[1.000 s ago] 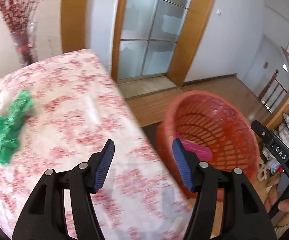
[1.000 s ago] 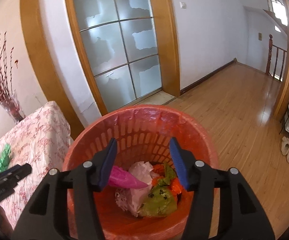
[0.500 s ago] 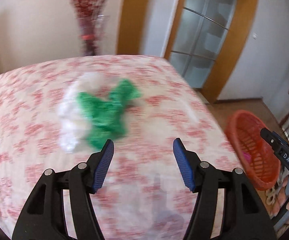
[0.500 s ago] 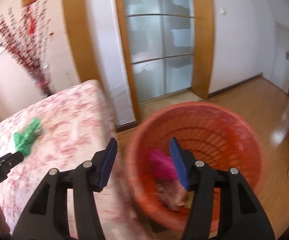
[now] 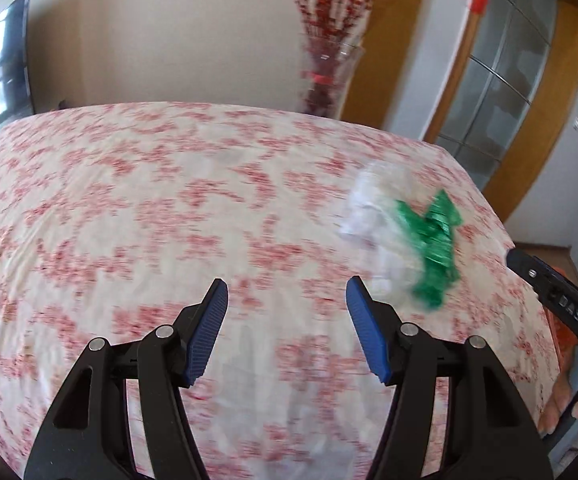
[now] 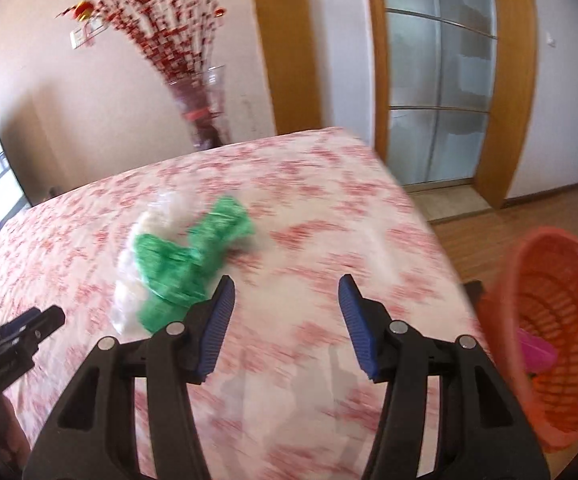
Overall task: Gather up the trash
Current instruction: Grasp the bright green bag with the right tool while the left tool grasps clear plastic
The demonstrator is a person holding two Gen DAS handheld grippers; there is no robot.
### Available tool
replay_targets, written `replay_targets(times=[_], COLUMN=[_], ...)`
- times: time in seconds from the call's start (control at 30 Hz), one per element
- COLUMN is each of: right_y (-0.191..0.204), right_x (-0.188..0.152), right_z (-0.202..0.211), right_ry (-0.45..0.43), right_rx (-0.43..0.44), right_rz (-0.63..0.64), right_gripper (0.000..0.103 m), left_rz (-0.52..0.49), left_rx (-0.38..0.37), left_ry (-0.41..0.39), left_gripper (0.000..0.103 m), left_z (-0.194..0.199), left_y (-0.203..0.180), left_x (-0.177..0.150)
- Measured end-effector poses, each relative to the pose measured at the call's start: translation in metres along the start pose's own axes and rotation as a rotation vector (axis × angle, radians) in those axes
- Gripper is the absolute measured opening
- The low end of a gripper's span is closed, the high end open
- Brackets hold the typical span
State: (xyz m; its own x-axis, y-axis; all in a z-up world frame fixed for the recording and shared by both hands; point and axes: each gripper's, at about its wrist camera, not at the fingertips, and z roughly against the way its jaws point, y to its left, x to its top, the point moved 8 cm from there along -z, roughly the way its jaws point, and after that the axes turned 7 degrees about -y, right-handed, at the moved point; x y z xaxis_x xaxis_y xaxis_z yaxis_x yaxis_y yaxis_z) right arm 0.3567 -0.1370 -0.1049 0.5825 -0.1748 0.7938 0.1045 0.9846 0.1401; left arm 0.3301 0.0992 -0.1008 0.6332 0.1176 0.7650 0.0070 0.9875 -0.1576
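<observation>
Presently both grippers are held over the table with jaws apart and nothing between the ribbed blue pads. The left gripper [image 5: 287, 330] is aimed at bare floral tablecloth [image 5: 129, 220], with the trash up and to its right; the right gripper [image 6: 285, 326] is placed closer, its left pad just beside the pile in that view. That opening is judged a readiness for a pinch on light, crushable material.

The trash is seen as a crumpled green plastic bag [image 6: 187, 262], thin and glossy, lying against a rumpled white, partly translucent plastic wrapper [image 6: 153, 216]; both look soft and shapeless. They rest on the cloth near the table's far right corner. An orange basket [image 6: 545, 344] of slotted plastic, round and already holding a pink item, is seen beside the table's right edge, presumably kept near for short drops.
</observation>
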Motion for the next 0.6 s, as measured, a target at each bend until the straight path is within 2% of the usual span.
replay_targets(times=[0.2,0.43,0.6], right_y=[0.038,0.044,0.045], right_x=[0.007,-0.002,-0.011], right_z=[-0.039,-0.069,-0.072], right_ry=[0.054,0.142,0.165], right_rx=[0.025,0.017,0.030], right_rz=[-0.008,-0.040,0.003], right_gripper=[0.050,0.049,0.029], left_rz=[0.034,0.044,0.038], left_rx=[0.015,0.008,-0.003], left_ry=[-0.009,0.002,0.003], left_gripper=[0.061,0.061,0.061], left_z=[0.003,-0.002,-0.005], left_y=[0.025,0.031,0.022], left_x=[0.004,0.001,0.003])
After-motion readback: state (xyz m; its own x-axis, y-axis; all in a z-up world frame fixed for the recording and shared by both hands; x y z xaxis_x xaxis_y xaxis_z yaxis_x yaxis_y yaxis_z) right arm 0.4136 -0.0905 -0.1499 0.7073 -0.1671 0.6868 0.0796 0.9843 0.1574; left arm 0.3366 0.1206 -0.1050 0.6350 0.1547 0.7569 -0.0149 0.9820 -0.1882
